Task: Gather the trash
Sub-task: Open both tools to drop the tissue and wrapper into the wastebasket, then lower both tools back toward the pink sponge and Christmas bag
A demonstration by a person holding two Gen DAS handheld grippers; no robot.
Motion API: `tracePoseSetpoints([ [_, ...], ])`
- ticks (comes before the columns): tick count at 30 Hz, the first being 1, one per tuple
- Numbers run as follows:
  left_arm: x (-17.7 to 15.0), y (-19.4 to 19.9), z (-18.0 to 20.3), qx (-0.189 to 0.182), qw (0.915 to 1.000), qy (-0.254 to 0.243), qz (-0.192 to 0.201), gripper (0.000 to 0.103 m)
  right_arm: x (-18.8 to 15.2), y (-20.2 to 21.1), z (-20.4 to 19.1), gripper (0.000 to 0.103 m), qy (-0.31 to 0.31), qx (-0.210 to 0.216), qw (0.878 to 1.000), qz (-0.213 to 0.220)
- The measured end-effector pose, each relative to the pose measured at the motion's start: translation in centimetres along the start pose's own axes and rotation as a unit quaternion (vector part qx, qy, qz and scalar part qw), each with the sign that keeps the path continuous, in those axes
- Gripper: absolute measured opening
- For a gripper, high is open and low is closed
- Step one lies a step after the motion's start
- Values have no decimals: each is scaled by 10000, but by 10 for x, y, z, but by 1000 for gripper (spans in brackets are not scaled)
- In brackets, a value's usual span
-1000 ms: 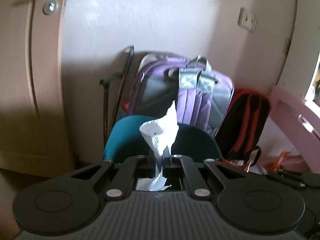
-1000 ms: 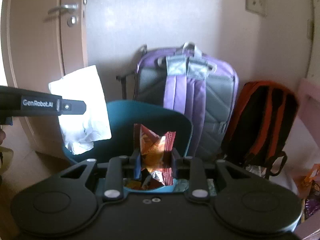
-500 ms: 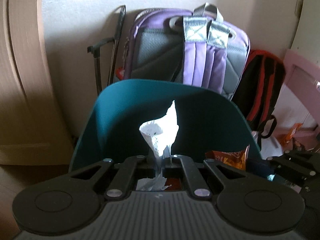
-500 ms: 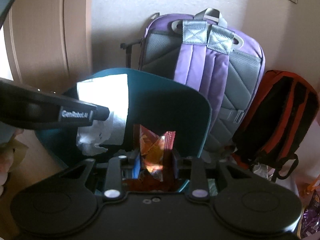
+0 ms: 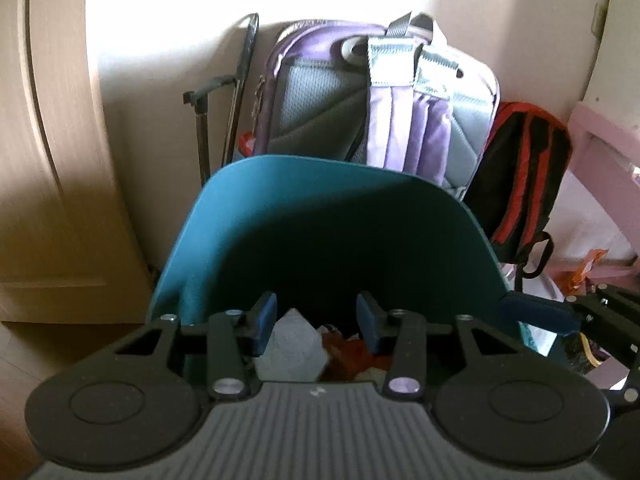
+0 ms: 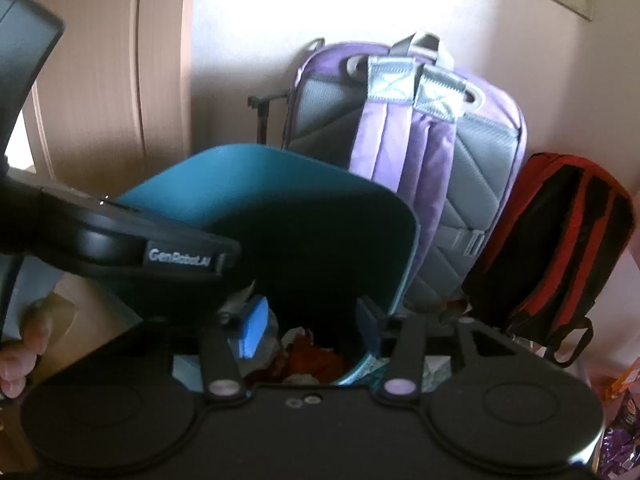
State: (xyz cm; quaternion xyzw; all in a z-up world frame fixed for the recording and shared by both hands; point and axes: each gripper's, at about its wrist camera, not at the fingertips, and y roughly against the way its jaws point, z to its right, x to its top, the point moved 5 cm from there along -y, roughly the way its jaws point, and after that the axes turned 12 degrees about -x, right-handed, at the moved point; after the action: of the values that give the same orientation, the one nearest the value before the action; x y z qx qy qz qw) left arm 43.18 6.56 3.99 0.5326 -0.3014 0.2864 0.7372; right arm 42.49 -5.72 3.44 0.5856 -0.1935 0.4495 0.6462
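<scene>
Over a teal bin [image 5: 280, 216], the left gripper [image 5: 316, 322] and the right gripper [image 6: 310, 326] are both opening, with nothing pinched between the jaws of either. A white tissue [image 5: 292, 350] and an orange wrapper [image 6: 314, 358] lie below the fingers, inside the bin among other litter. The drop looks done; next, probably, both tools lift clear and seek more trash.
</scene>
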Motion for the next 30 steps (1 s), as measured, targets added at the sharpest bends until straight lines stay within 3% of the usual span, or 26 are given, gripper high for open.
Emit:
tracePoseSetpoints([
  [3,-1,17,6,27,10000,-51,80,56,0,15,6,59,-126,55,9999,70],
  [12,-18,73,22,-41,9996,-131,238,56,-12,70,15,65,-291,145,9993,208],
  [20,-60,112,20,9,9997,-220,138,56,-38,113,14,78,-479,360,9980,216],
  [26,-108,123,8,40,9998,-172,1,71,-70,124,3,85,-487,617,9969,55],
  [28,-124,123,2,51,9999,-81,-34,83,-83,121,-3,88,-449,676,9967,-24],
  [30,-140,119,-6,72,10000,37,-54,85,-99,117,-11,90,-415,757,9962,-113],
])
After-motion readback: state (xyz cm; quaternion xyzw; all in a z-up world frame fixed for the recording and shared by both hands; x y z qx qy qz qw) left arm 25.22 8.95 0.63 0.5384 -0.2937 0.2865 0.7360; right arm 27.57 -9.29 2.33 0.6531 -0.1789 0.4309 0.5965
